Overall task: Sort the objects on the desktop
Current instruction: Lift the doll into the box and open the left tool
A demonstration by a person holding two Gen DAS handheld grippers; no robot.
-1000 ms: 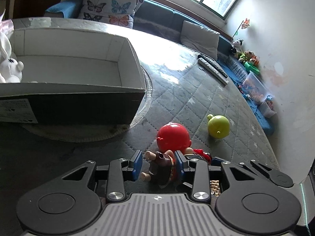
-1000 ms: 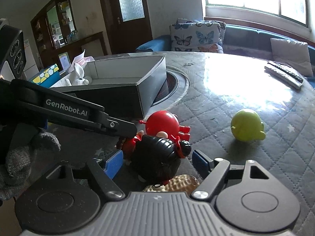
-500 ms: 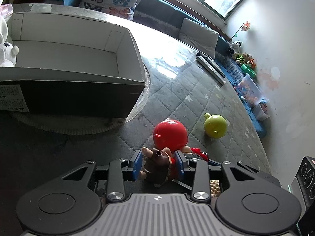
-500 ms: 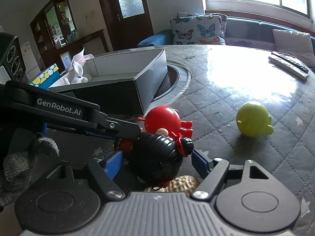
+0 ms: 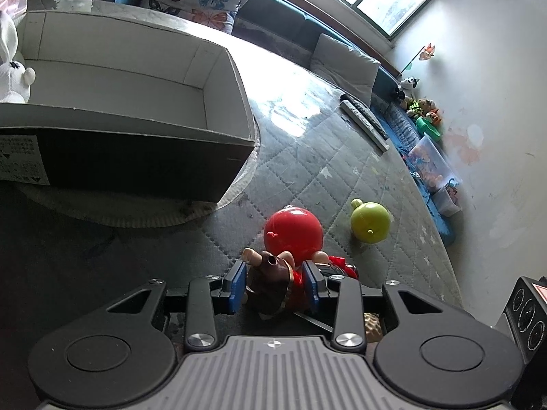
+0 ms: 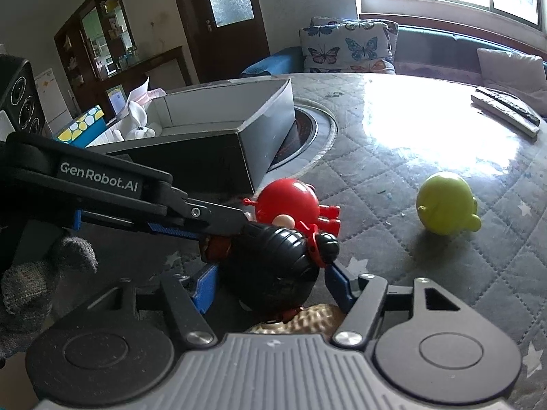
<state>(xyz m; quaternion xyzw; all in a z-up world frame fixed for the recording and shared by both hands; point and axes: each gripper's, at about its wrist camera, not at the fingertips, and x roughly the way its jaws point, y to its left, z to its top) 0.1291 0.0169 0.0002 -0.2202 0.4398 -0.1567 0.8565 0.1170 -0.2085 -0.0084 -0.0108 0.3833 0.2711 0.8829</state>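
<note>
Your left hand-held gripper (image 5: pixel 275 285) is clenched on a small brown figure (image 5: pixel 268 282), its blue pads pressing both flanks of the toy, which lies low over the near part of the quilted grey counter (image 5: pixel 342 184). Your right hand-held gripper (image 6: pixel 270 282) has its blue pads spread to either side of a black-haired doll head (image 6: pixel 278 259) (whether the pads actually touch it cannot be told from this view), so that gripper reads as released. Directly behind the held figure stands a red round-headed figure (image 5: pixel 293 233), touching or just beside it. A yellow-green round toy (image 6: pixel 444 205) sits apart from the red figure, toward the counter's right edge. A dark cardboard box (image 5: pixel 130 126) with a pale interior rests on a round inset plate (image 6: pixel 307 130) toward the counter's left side, and a white plush rabbit (image 5: pixel 12 68) sits in its far left end. Two remote controls (image 5: pixel 364 123) lie near the counter's far right edge. In the right wrist view your left gripper's arm (image 6: pixel 102 184), marked GenRobot.AI, reaches in from the left, with your grey-gloved left hand (image 6: pixel 37 283) below it. A knobbly tan object (image 6: pixel 307 317) lies under the doll head, against the right gripper's body.
</note>
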